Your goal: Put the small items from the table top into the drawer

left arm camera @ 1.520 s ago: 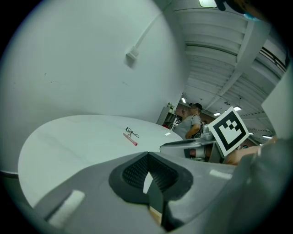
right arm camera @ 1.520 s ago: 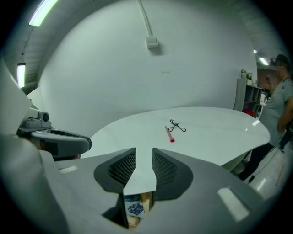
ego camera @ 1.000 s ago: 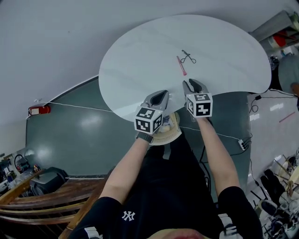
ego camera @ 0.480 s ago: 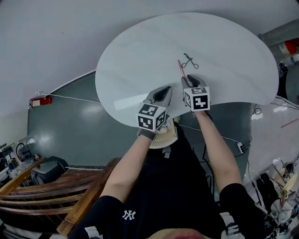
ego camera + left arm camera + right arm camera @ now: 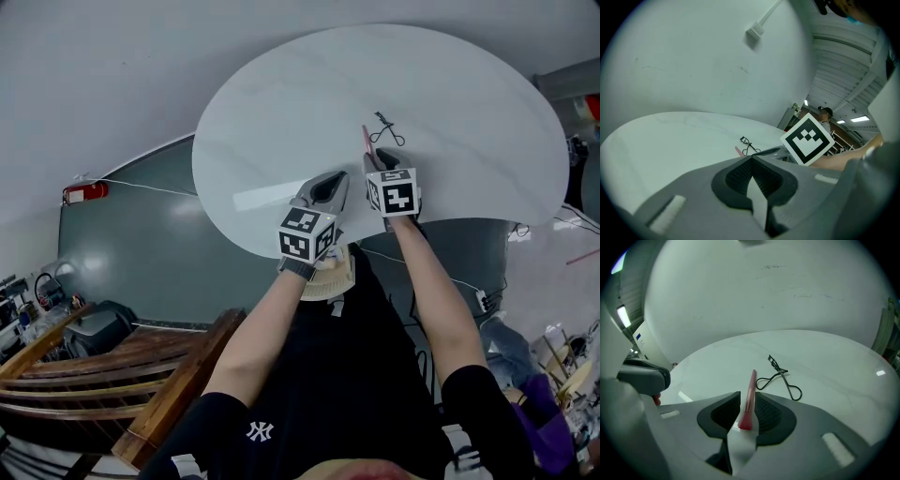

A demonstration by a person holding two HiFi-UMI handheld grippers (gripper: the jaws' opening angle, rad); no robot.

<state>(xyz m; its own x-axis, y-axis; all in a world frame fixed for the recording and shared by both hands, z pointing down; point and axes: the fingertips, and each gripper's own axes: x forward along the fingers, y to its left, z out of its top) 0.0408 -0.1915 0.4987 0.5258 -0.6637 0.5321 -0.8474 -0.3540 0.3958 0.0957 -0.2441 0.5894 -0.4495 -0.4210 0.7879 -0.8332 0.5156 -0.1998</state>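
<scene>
Since a second ago your right gripper [image 5: 747, 401] has moved forward from the near table [image 5: 281, 112] edge to the brush [image 5: 750, 390]. Its jaws now pinch the pink brush by its near end, pads against both sides, while the far end points toward the curler [image 5: 780, 376]. The brush and curler lie where they did before, side by side and just apart on the white top. Your left gripper [image 5: 752, 161] has edged forward a little and hangs over the near edge, jaws pressed together with nothing between them.

From the head view the brush's near end is hidden behind your right gripper. A pale ribbed thing [image 5: 334, 274] sits below the table edge, mostly covered by your left wrist. You can't tell whether it is the drawer, or what is in it.
</scene>
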